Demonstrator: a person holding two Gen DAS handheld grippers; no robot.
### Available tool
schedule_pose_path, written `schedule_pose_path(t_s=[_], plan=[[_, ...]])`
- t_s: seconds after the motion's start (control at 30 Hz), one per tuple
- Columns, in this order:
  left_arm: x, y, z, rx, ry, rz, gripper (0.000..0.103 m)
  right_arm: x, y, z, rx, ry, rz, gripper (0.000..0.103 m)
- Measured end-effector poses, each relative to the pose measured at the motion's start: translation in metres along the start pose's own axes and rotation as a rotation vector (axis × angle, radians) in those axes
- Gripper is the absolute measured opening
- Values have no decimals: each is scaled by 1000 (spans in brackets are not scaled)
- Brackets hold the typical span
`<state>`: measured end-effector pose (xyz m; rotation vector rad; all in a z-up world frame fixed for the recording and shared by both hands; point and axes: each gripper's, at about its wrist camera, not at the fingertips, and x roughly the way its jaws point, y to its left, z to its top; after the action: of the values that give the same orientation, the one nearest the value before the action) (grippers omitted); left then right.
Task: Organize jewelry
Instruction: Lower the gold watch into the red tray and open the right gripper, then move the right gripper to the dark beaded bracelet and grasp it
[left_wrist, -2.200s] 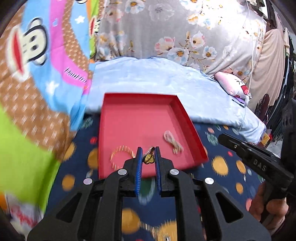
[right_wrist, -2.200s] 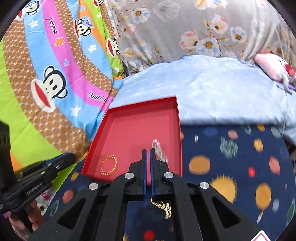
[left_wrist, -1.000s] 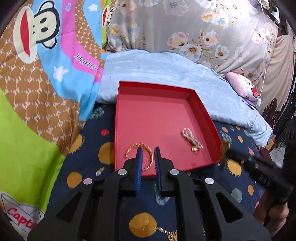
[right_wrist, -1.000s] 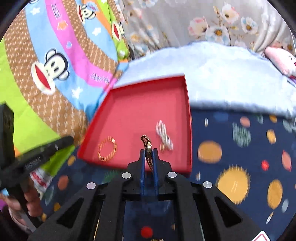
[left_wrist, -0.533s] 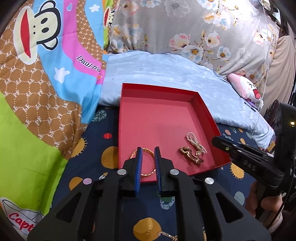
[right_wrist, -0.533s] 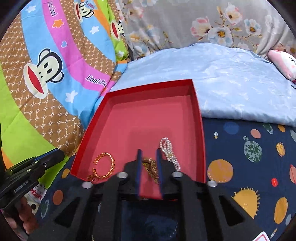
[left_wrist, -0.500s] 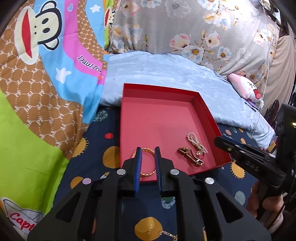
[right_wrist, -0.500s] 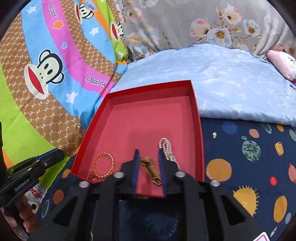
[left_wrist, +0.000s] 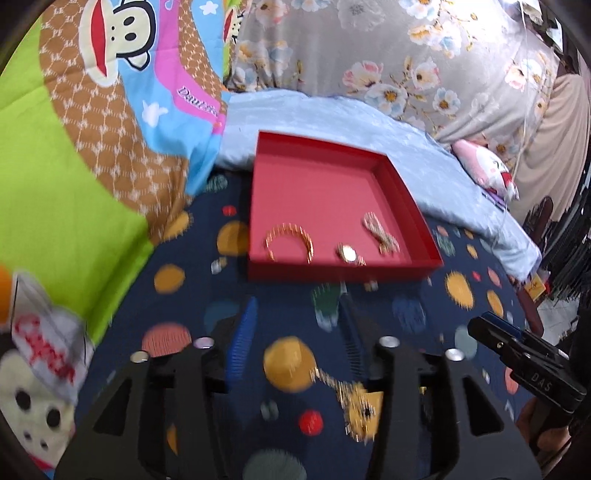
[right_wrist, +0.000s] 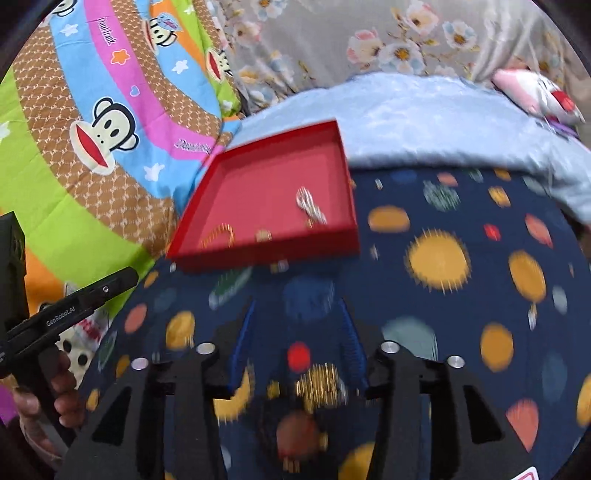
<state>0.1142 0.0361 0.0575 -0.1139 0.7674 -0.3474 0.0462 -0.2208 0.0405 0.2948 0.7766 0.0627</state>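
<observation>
Planet bedsheet (left_wrist: 207, 317): gold chain (left_wrist: 354, 398) under left gripper (left_wrist: 299, 328).

**Setting: bed, mixed bedding**

Bed covered by navy sheet (left_wrist: 295, 314) printed with suns and planets. Pale blue blanket (left_wrist: 332, 118) lies behind it. Monkey-print quilt (left_wrist: 92, 129) in green, brown, blue and pink at left. Grey floral fabric (left_wrist: 369, 48) across the back. Pink plush toy (left_wrist: 484, 170) at right. Even light
</observation>
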Motion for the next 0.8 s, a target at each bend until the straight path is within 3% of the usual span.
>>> schedule_pose_path(t_s=[0.43, 0.8], plan=[[-13, -23, -79, 24, 90, -9, 54, -28, -25, -79, 82, 77, -44, 48], [-6, -33, -100, 45, 92, 29, 54, -19, -14, -83, 38, 89, -51, 48]])
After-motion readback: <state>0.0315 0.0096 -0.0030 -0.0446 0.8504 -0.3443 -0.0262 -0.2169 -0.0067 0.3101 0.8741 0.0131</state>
